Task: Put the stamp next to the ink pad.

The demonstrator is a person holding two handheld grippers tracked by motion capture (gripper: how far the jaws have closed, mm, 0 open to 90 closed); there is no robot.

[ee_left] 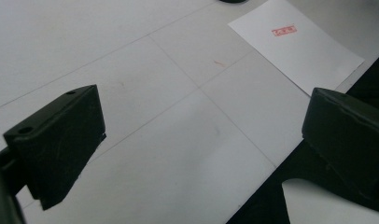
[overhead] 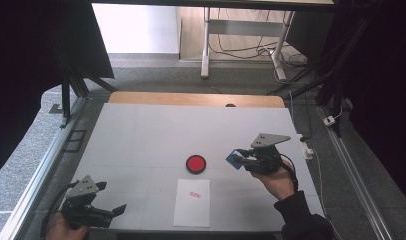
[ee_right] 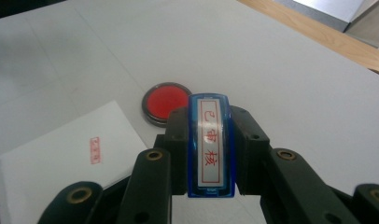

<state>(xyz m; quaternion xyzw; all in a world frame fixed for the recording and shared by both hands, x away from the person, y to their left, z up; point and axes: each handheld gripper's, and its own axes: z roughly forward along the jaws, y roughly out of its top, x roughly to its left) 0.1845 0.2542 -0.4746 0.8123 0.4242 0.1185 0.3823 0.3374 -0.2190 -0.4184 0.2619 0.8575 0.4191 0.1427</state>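
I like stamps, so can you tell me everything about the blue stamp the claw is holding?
The blue stamp is a long, narrow block of see-through blue plastic with a white label showing red characters in a red frame. The right claw clamps it by both long sides, holding it in the air above the table, right of the red ink pad.

right gripper point(overhead: 239, 159) holds blue stamp point(overhead: 234, 159) beside ink pad point(overhead: 196, 163).
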